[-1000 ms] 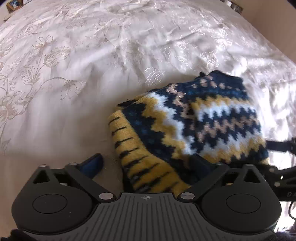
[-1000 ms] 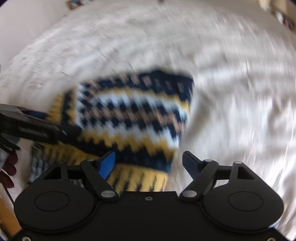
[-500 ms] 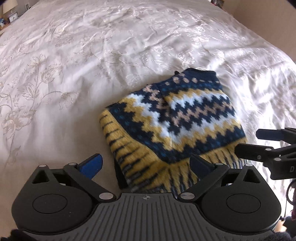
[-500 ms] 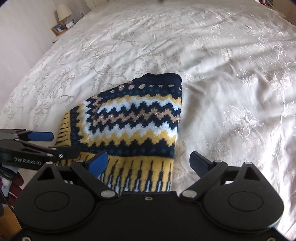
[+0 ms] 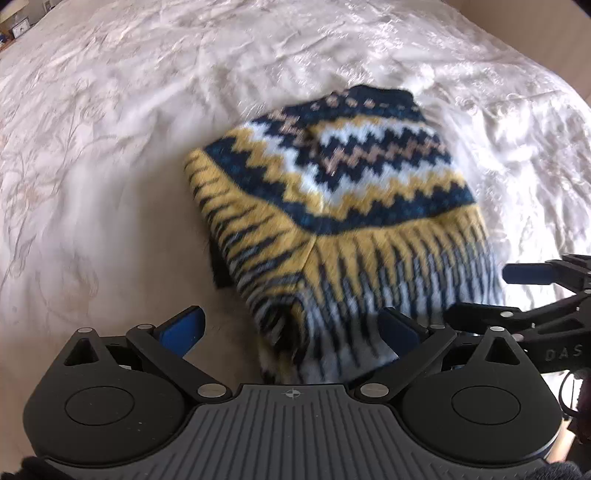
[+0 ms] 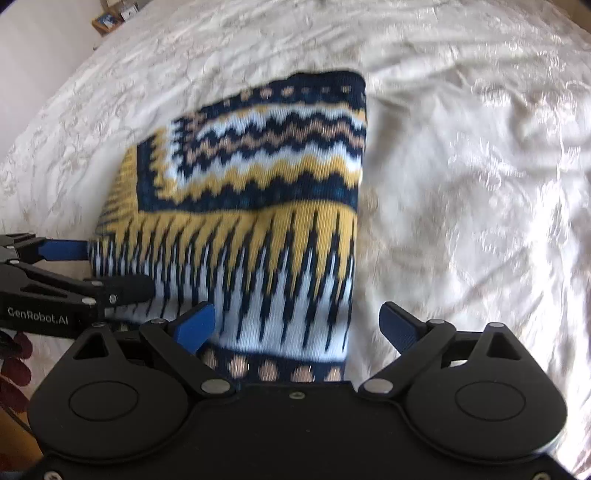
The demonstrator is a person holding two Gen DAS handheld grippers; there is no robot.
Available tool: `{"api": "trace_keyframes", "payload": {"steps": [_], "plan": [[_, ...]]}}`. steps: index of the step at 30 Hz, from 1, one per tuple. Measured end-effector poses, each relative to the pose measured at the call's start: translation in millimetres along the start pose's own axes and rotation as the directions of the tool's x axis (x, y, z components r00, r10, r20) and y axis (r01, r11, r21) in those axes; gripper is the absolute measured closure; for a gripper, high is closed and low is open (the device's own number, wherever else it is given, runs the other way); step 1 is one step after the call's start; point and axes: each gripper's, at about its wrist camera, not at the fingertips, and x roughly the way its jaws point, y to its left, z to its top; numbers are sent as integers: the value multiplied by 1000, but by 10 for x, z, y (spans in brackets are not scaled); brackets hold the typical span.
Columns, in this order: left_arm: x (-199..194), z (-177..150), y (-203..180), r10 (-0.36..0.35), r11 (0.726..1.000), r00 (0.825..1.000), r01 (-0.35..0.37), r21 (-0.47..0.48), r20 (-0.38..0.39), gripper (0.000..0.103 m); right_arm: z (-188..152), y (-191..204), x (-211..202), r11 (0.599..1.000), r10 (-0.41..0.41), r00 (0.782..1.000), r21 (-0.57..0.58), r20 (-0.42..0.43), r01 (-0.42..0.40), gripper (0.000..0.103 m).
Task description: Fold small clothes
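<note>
A small knitted sweater (image 5: 343,192) in navy, yellow, white and tan zigzags lies folded on the bed, its near hem towards both grippers; it also shows in the right wrist view (image 6: 258,206). My left gripper (image 5: 291,328) is open and empty, its jaws straddling the sweater's near left corner. My right gripper (image 6: 297,325) is open and empty, its jaws straddling the near hem. The right gripper shows at the right edge of the left wrist view (image 5: 517,295), and the left gripper at the left edge of the right wrist view (image 6: 74,273).
The sweater rests on a cream bedspread (image 5: 129,129) with an embroidered floral pattern, which fills both views (image 6: 461,166). A wooden bedside table (image 6: 114,14) with small items stands beyond the bed's far left corner.
Both grippers have come back in low towards the sweater's near hem after pulling away. The hem now lies between each gripper's open jaws. The sweater itself has stayed folded.
</note>
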Motion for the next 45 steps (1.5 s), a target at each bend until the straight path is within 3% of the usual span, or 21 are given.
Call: {"api": "trace_keyframes", "payload": {"steps": [5,14,26,30,38,42,45], "plan": [[172,-148,111,-4,999,999,2,-49,-41,1,-94,40,29,1000,-11,999,-14,-43,10,6],[348,-235,225,-62,991,998,62,-121,5,0,-151,71,32,1000,-3,996,-28,-88,0,3],[304,-306,263,-75,987,996,80,-139,37,0,-147,16,-173,999,31,999,11,-27,-31,1],[72,-385,239,-47,981,996,59,-183,69,20,-170,-30,-286,999,31,999,21,8,-31,1],[-130,-774,79,36,986,997,-25,-168,67,20,-248,-121,-419,997,60,996,36,60,-62,1],[-346,-812,24,69,983,994,-53,-176,85,37,-301,-160,-460,996,80,994,22,79,-82,1],[-598,-814,-83,120,982,984,-98,-159,132,37,-364,-192,-608,994,103,986,27,131,-107,1]]}}
